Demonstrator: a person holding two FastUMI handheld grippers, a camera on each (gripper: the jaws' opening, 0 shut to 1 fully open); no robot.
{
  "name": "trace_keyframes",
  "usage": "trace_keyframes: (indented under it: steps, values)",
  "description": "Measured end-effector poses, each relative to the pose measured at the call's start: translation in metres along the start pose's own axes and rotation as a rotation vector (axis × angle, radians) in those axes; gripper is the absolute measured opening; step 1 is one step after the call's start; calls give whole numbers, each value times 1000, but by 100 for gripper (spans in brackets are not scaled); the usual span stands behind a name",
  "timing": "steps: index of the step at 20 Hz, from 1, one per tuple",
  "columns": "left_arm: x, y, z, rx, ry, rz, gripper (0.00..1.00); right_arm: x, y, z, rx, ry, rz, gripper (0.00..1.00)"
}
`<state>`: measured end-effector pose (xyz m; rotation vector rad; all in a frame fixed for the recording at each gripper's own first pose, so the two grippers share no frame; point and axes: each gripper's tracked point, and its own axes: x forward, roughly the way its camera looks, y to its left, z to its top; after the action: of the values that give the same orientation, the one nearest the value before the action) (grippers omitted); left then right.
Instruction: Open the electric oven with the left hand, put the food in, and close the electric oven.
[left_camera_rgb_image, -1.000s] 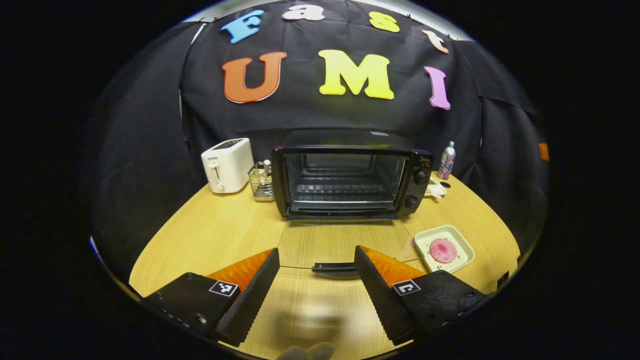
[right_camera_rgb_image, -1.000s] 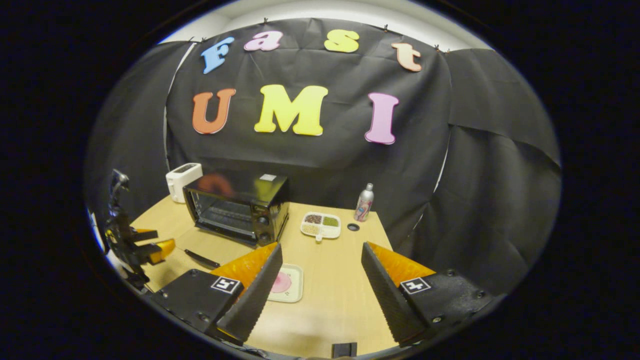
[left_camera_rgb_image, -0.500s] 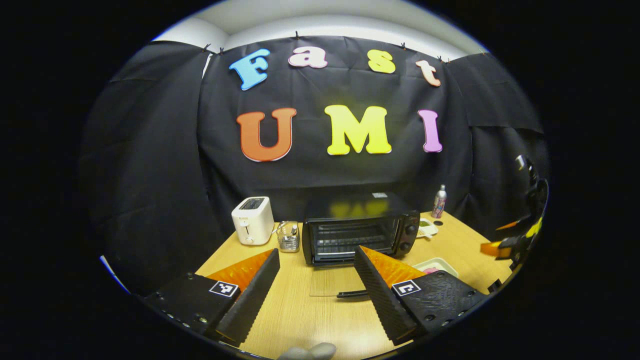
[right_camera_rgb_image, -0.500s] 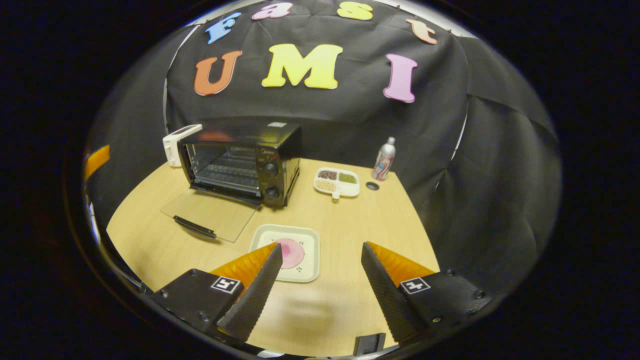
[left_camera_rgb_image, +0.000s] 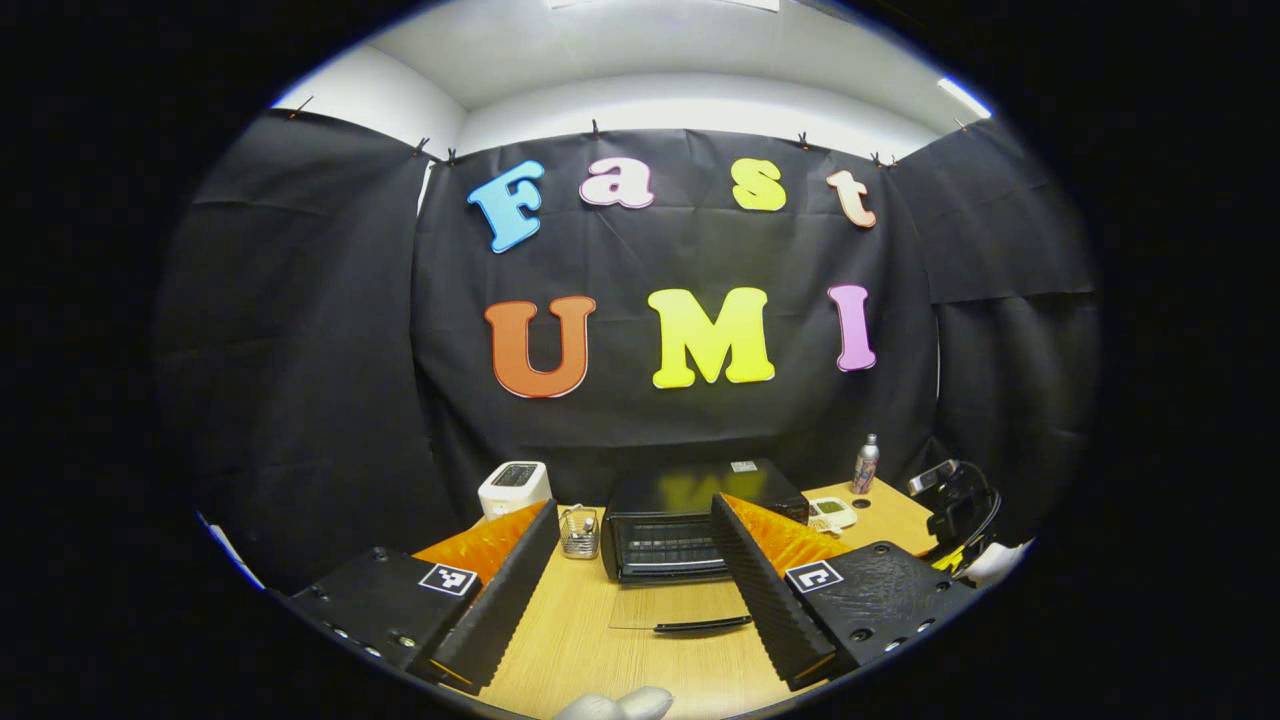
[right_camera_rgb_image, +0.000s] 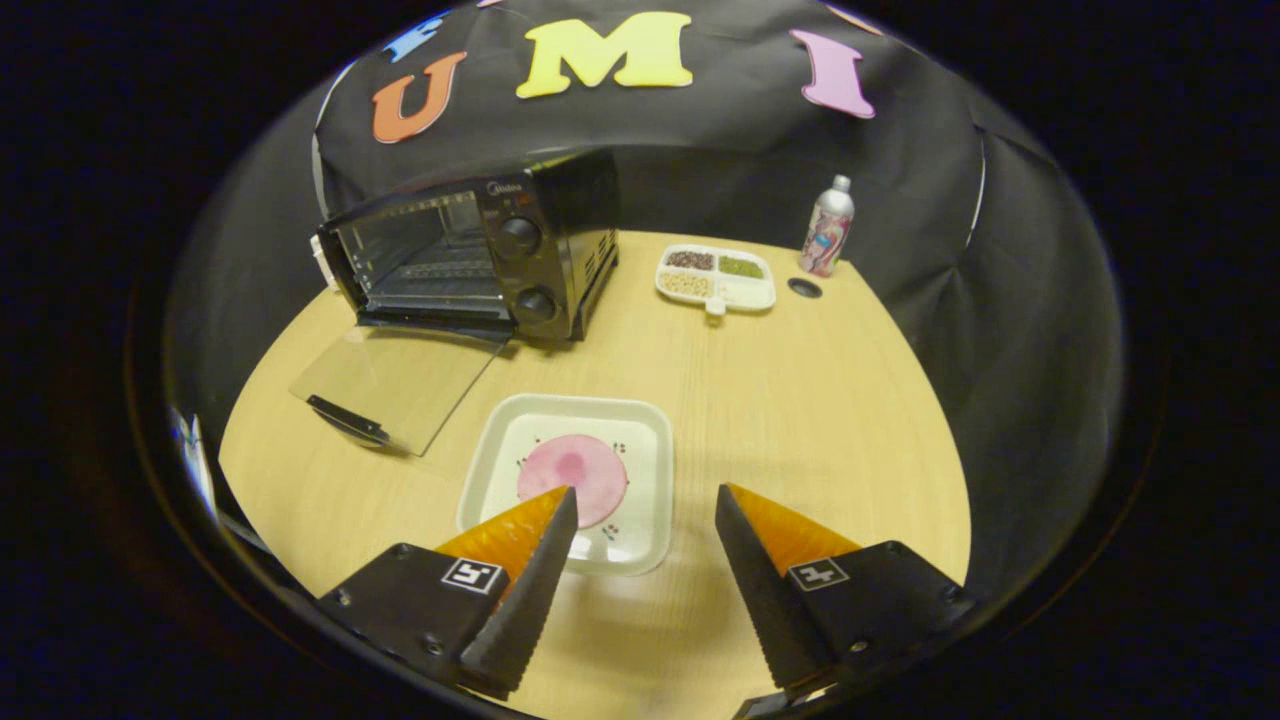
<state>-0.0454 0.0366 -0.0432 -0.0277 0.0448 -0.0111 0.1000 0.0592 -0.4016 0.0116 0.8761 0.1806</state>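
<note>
The electric oven (right_camera_rgb_image: 470, 255) is standing at the back left part of the wooden table (right_camera_rgb_image: 800, 400), and it is a black box with two round knobs, one above the other, on its right front panel. Its glass door (right_camera_rgb_image: 395, 385) is lying fully open and flat on the table in front of the cavity, with a dark handle (right_camera_rgb_image: 345, 420) along the outer edge. Inside the oven a wire rack is showing.

The food (right_camera_rgb_image: 572, 478) is a round pink piece, flat, lying in the middle of a square white tray (right_camera_rgb_image: 645, 470) with rounded corners. The tray is sitting on the table just in front of the open door, to its right side.

The right gripper (right_camera_rgb_image: 640, 500) is hovering over the near edge of the tray with its jaws wide apart and nothing between them; its left finger is overlapping the pink food in the right gripper view, but I cannot tell if it is touching.

In the left gripper view, the left gripper (left_camera_rgb_image: 635, 515) is hanging farther from the oven (left_camera_rgb_image: 690, 525), also with jaws spread wide and holding nothing. A white toaster (left_camera_rgb_image: 514, 488) and a small wire basket (left_camera_rgb_image: 579, 531) are standing to the left of the oven.

Behind the tray in the right gripper view, a divided dish (right_camera_rgb_image: 716, 277) with grains and a metal bottle (right_camera_rgb_image: 829, 227) are standing near the cloth wall.
</note>
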Motion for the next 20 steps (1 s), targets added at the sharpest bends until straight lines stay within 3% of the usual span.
trace_keyframes:
  steps: [1,4,5,7,16,17,18,19,20]
  values:
    - [-1,-2,4,3,-6,10,96,9,0,-1,10,26,16,80]
    - [6,-2,8,16,-16,36,96,28,-4,-4,45,98,40,74]
    - [6,0,5,24,-8,51,96,34,-4,-3,55,113,45,65]
    - [7,2,-1,20,14,77,96,41,-6,-1,58,136,53,58]
    - [11,14,-17,17,54,169,96,61,-15,-8,62,298,54,33]
    - [10,19,-19,16,57,181,96,62,-14,-8,70,308,57,24]
    - [10,22,-21,10,61,190,96,62,-14,-8,73,325,56,23]
    - [9,25,-23,3,65,198,96,62,-15,-8,73,338,53,29]
    - [9,27,-25,-4,68,202,96,62,-16,-8,73,355,49,24]
